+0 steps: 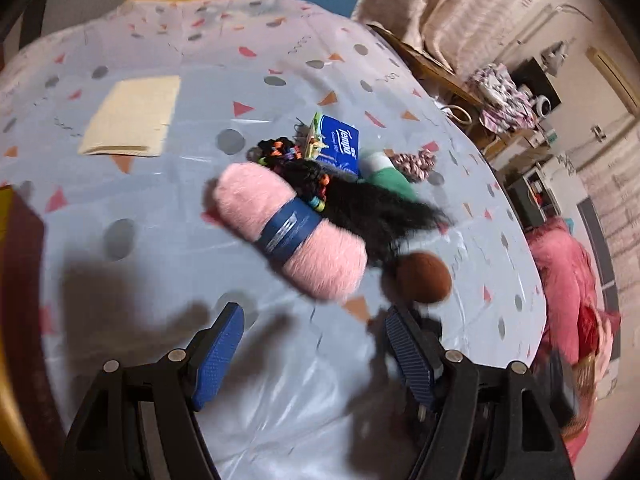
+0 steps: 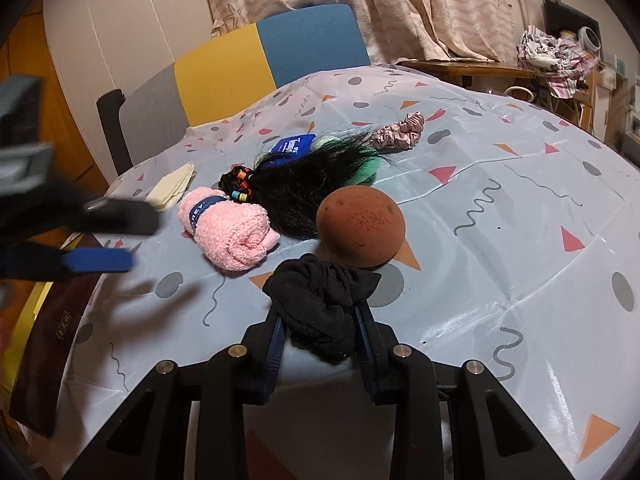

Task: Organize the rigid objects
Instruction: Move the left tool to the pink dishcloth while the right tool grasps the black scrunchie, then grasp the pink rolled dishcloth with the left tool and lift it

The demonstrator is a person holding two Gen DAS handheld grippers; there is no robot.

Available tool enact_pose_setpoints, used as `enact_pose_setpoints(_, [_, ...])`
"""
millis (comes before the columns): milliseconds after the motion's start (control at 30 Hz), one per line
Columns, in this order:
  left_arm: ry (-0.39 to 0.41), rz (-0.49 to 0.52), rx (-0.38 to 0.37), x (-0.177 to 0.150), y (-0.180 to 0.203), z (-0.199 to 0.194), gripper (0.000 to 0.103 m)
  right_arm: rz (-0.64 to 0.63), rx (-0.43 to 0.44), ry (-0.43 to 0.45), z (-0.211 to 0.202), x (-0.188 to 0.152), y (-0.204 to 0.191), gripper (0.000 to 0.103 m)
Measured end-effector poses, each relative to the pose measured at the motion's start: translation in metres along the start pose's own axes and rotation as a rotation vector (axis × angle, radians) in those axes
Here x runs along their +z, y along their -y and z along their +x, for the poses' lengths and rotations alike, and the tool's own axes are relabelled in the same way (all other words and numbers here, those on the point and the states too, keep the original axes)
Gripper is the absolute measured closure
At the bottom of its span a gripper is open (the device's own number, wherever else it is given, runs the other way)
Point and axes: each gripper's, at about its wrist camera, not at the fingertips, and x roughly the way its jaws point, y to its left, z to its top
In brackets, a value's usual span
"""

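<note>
A rolled pink towel with a blue band (image 1: 290,234) (image 2: 228,230) lies mid-table. Beside it are a black hairpiece with coloured hair ties (image 1: 360,204) (image 2: 296,196), a brown ball (image 1: 424,277) (image 2: 360,226), a blue tissue pack (image 1: 340,142) (image 2: 292,146), a green item (image 1: 390,178) (image 2: 366,168) and a pink scrunchie (image 1: 412,162) (image 2: 396,132). My left gripper (image 1: 314,344) is open and empty, near the towel; it shows blurred in the right wrist view (image 2: 116,236). My right gripper (image 2: 320,316) is shut on a black cloth bundle (image 2: 324,304), just in front of the ball.
A cream folded cloth (image 1: 132,116) (image 2: 172,188) lies at the far left of the patterned tablecloth (image 2: 500,208). A dark brown box (image 2: 48,344) sits at the table's left edge. A yellow-and-blue chair (image 2: 272,48) stands behind the table. A wooden side table with clothes (image 2: 552,60) is at right.
</note>
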Motion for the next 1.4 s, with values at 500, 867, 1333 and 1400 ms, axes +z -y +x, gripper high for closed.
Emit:
enact_pose_setpoints(500, [-0.016,0.016,0.107,0.003,-0.018,0.026,0.046,0.035,0.038,0.007,0.0,0.0,0.007,0.07])
enact_pose_setpoints(867, [0.04,-0.025,0.17,0.029,-0.016,0.028,0.026,0.037,0.038,0.009,0.001,0.0,0.008,0.07])
enact_pose_setpoints(1333, [0.049,0.084,0.141,0.013,-0.03,0.038,0.061,0.034,0.028,0.008,0.002,0.0,0.008,0.071])
enact_pose_setpoints(1400, [0.045,0.095,0.13,0.007,-0.033,0.032,0.065,0.031,0.023,0.008,0.002,0.0,0.007,0.071])
